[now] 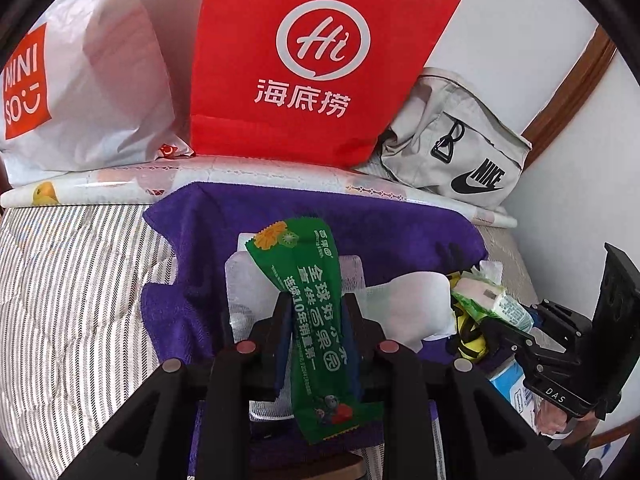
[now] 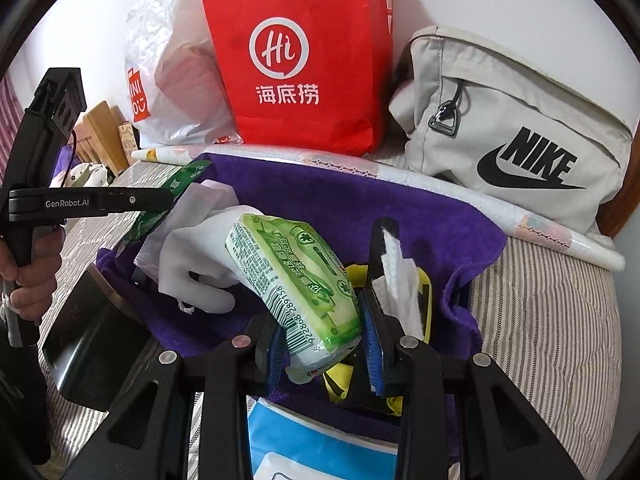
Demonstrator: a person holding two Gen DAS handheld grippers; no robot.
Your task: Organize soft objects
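Observation:
My left gripper (image 1: 318, 306) is shut on a flat green sachet (image 1: 308, 300) with white print, held on end over a purple towel (image 1: 380, 224). The right wrist view shows that left gripper (image 2: 168, 200) from the side, with the sachet (image 2: 188, 176) sticking out past its tips. My right gripper (image 2: 322, 340) is shut on a green-and-white tissue pack (image 2: 296, 276), its blue pads (image 2: 370, 340) pressing the pack's lower end. A white glove (image 2: 200, 264) lies on the towel (image 2: 320, 196) between the two grippers. In the left wrist view the right gripper (image 1: 494, 326) holds the pack (image 1: 496, 300) at the right.
A red bag (image 1: 312, 60), a white plastic bag (image 1: 80, 80) and a grey Nike pouch (image 2: 520, 132) lean on the wall behind a rolled sheet (image 1: 240, 174). A clear packet (image 1: 248, 280), a yellow item (image 2: 425, 292), a white tissue (image 2: 396, 276) and a blue pack (image 2: 320, 432) lie nearby. Striped bedding (image 1: 68, 280) surrounds the towel.

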